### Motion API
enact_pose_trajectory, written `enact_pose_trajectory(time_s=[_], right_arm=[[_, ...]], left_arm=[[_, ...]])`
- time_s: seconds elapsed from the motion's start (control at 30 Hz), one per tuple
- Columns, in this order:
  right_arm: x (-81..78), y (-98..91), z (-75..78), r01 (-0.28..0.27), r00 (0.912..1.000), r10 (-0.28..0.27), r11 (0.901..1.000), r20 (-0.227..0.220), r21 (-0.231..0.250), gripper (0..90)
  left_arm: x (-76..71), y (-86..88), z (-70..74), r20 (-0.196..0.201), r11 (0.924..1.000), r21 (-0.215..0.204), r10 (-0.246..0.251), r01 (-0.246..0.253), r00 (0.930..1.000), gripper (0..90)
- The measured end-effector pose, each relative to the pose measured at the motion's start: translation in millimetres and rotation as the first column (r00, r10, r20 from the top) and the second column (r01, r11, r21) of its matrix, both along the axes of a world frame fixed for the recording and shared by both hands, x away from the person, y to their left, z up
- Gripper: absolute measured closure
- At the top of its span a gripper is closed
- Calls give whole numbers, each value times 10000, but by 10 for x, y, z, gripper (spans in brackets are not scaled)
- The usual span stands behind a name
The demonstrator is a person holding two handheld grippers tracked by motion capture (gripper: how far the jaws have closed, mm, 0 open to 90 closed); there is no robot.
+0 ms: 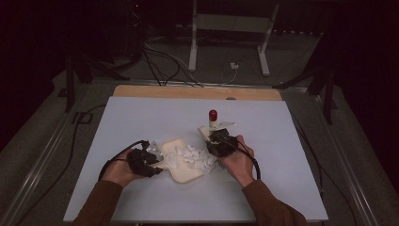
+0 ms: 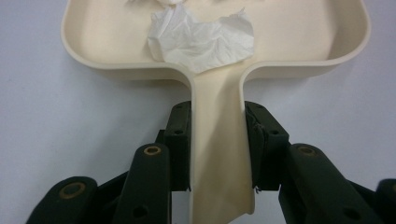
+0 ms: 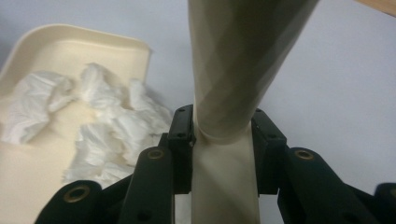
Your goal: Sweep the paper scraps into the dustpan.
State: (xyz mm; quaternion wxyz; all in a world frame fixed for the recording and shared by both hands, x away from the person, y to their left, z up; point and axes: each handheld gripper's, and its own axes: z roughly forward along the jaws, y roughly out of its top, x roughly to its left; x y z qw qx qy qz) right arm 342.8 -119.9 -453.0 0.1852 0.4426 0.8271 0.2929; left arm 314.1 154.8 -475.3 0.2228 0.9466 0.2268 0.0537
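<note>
High view: a cream dustpan [image 1: 181, 162] lies on the pale tabletop [image 1: 141, 117], near its front edge, with white paper scraps [image 1: 193, 155] heaped in it and spilling over its right rim; the left tongs [image 1: 149, 164] meet the pan's left end, the hand [image 1: 120, 172] behind them; the right tongs [image 1: 215, 137] sit just right of the pan, holding a cream brush [image 1: 209, 131] that points away from the person; a small red-capped bottle [image 1: 213, 117] stands just beyond it.

Left gripper view: the left tongs [image 2: 217, 140] are clamped on the dustpan handle [image 2: 219, 154], a black pad [image 2: 180, 140] pressed to each side; the pan [image 2: 93, 42] lies flat ahead, a crumpled scrap [image 2: 201, 39] at the handle's root.

Right gripper view: the right tongs [image 3: 223, 144] are clamped on the brush handle [image 3: 224, 177], which widens upward into a cream cone [image 3: 243, 60]; the pan [image 3: 46, 51] with its scraps [image 3: 98, 126] lies to the left, on the tabletop [image 3: 336, 84].
</note>
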Motion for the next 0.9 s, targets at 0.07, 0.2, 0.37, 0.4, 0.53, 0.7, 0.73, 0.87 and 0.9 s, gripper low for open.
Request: enact_pose_trajectory(time_s=[0.07,0.2,0.37,0.4,0.53,0.7,0.73,0.87,0.9], right_arm=[[-13,37,6,-43,10000,44,10000,-19,51,671],[-43,114,4,-123,9999,124,9998,-64,170,671],[-69,220,-1,-194,9998,196,9995,-84,247,671],[-68,240,2,-212,9997,215,9994,-99,271,671],[-56,315,20,-272,9994,280,9988,-194,411,671],[-55,429,26,-434,9986,448,9979,-278,489,671],[-60,455,27,-455,9985,470,9977,-284,508,671],[-83,537,37,-643,9976,654,9967,-204,501,671],[-86,553,43,-669,9975,680,9963,-200,543,671]], left_arm=[[1,0,-2,-3,10000,1,5,-5,10000,664],[-1,-8,-4,46,10000,21,1,-1,10000,664],[-4,-21,-9,24,10000,-4,16,-16,10000,664],[-4,-23,-9,11,10000,-16,17,-17,10000,664],[-7,-31,-14,4,10000,-71,59,-59,10000,664],[-9,-49,-22,11,10000,-94,34,-34,10000,664],[-10,-52,-24,2,9999,-102,43,-43,10000,664],[-15,-54,-29,12,9998,-154,90,-90,10000,664],[-15,-53,-29,15,9999,-131,76,-75,10000,664]])
